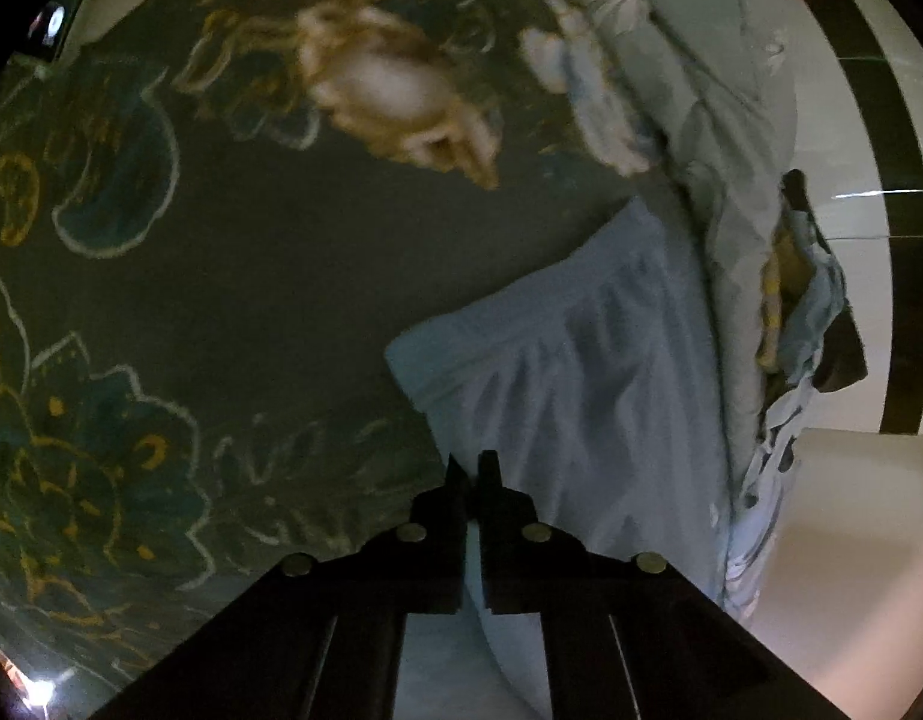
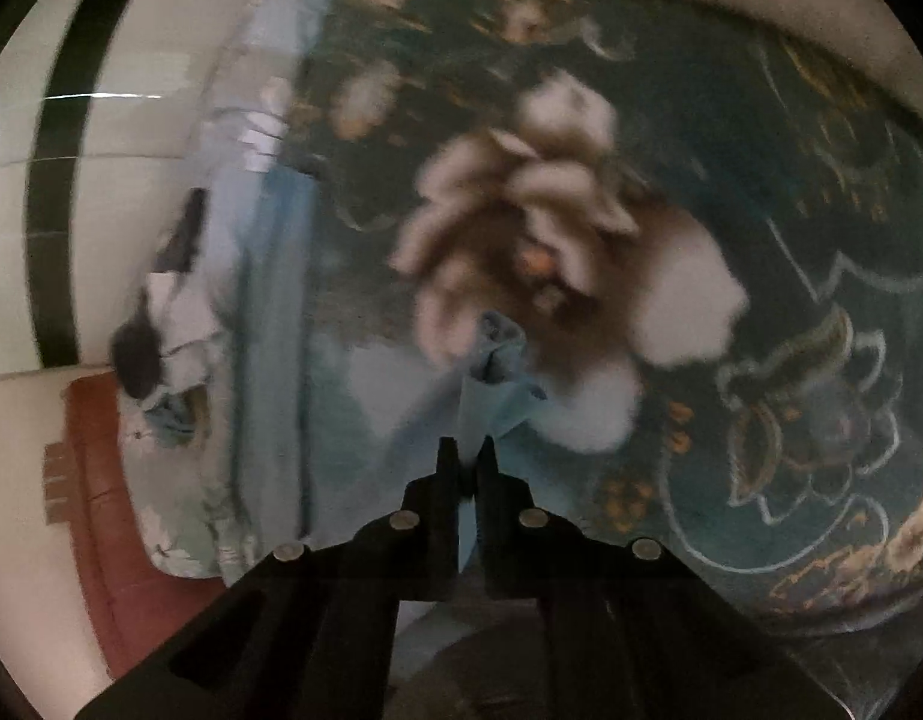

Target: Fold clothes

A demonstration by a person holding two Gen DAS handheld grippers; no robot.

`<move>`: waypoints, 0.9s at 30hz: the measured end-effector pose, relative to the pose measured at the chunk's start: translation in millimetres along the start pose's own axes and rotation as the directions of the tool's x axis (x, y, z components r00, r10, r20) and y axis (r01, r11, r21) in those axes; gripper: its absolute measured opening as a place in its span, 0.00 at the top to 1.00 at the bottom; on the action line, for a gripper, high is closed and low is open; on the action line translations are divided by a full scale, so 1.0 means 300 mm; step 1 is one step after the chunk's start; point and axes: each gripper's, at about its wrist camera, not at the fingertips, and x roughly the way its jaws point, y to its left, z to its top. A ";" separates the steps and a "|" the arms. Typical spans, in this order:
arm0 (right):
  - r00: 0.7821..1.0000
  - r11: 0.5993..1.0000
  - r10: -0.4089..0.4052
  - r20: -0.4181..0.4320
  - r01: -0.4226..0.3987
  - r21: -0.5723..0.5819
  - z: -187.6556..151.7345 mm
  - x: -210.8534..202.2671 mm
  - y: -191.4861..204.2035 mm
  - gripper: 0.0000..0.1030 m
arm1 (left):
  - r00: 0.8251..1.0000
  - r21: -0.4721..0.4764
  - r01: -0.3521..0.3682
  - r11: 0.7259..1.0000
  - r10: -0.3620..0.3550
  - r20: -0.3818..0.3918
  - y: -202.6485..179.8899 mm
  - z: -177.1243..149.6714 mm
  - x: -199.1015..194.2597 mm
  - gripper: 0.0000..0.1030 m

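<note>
Both grippers, left (image 1: 472, 468) and right (image 2: 466, 453), have jaws pinched on a thin, limp pale-blue cloth garment (image 1: 587, 372) over a dark floral bedspread (image 1: 251, 252); likely light, best held by edges.

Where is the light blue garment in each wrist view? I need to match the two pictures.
Left wrist: the light blue garment fills the lower centre-right, running under the left gripper, whose jaws are nearly shut on it.
Right wrist: the light blue garment bunches at centre, rising from the right gripper, pinched between its fingers.
Shared landmark: the dark floral bedspread beneath it.
</note>
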 end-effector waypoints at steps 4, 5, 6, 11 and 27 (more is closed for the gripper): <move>0.999 0.998 0.047 0.014 -0.046 -0.038 0.036 -0.027 0.077 0.97 | 0.998 0.016 0.052 0.999 -0.053 0.035 0.029 -0.053 -0.108 0.97; 0.998 0.997 0.056 0.016 -0.055 -0.047 0.045 -0.031 0.094 0.97 | 0.997 0.020 0.065 0.998 -0.066 0.043 0.037 -0.067 -0.135 0.97; 0.998 0.996 0.065 0.018 -0.064 -0.056 0.053 -0.034 0.111 0.97 | 0.995 0.025 0.078 0.997 -0.080 0.052 0.044 -0.082 -0.162 0.97; 1.000 0.998 0.024 0.000 -0.024 -0.059 0.070 -0.048 0.088 0.97 | 0.997 0.004 0.051 0.999 -0.051 0.051 0.038 -0.094 -0.150 0.97; 0.992 0.991 -0.080 -0.099 0.090 0.103 -0.021 0.000 -0.171 0.56 | 1.000 -0.013 0.018 1.000 -0.018 0.005 0.056 -0.058 -0.084 0.97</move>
